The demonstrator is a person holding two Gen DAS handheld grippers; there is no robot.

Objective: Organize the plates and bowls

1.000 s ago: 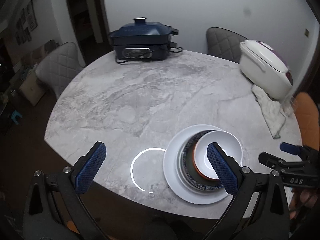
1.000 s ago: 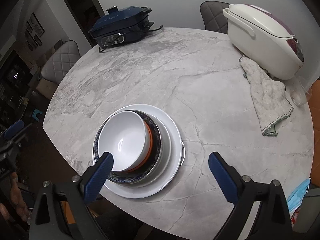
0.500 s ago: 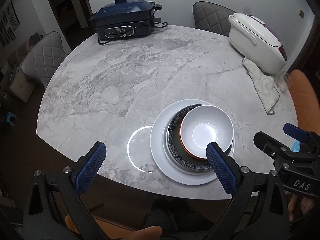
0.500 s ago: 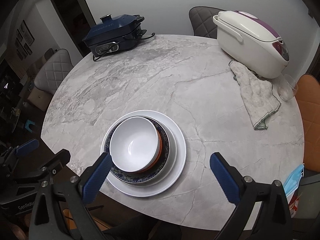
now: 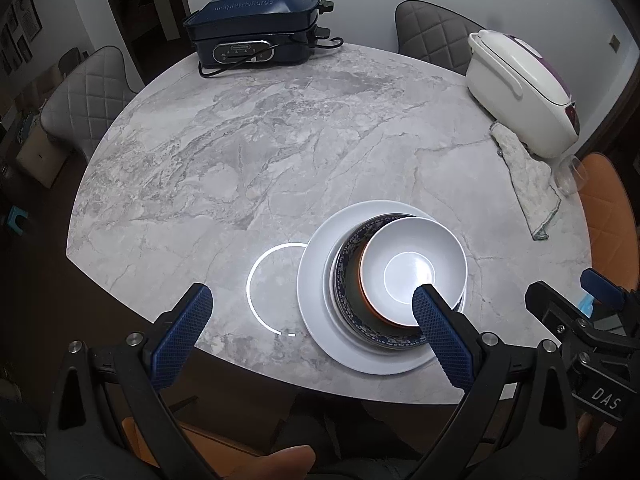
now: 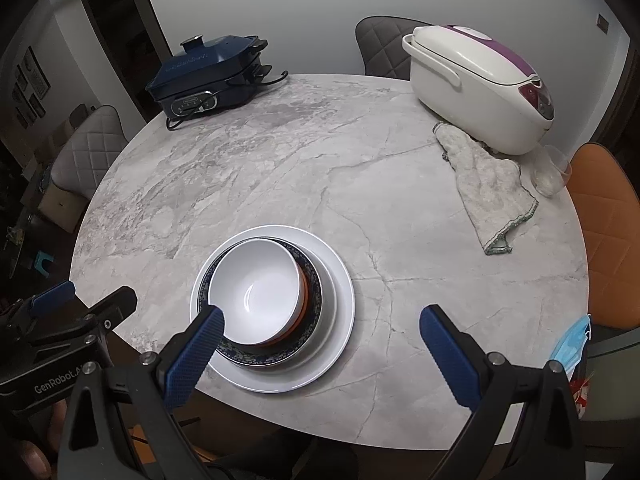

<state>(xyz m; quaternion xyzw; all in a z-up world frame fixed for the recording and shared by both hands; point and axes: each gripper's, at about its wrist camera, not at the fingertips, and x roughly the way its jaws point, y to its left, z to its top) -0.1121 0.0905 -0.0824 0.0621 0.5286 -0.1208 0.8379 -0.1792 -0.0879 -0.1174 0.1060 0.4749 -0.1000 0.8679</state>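
Note:
A stack of dishes stands near the front edge of the round marble table (image 5: 240, 152). At the bottom is a large white plate (image 5: 316, 300), on it a blue-patterned plate (image 5: 344, 280), then an orange-rimmed bowl with a white bowl (image 5: 412, 268) on top. The stack also shows in the right wrist view, with the white bowl (image 6: 256, 284) uppermost on the white plate (image 6: 340, 312). My left gripper (image 5: 312, 300) is open and empty, held above the stack's left side. My right gripper (image 6: 320, 318) is open and empty, above the stack's right side.
A dark blue electric cooker (image 5: 256, 36) stands at the back of the table. A white and purple rice cooker (image 5: 520, 88) stands at the right, with a grey cloth (image 5: 524, 176) and a glass (image 5: 570, 172) beside it. Chairs surround the table. A light ring (image 5: 272, 288) reflects left of the stack.
Both grippers have pulled back and risen from the stack, so more of the table shows. The dishes have not moved. Both stay open.

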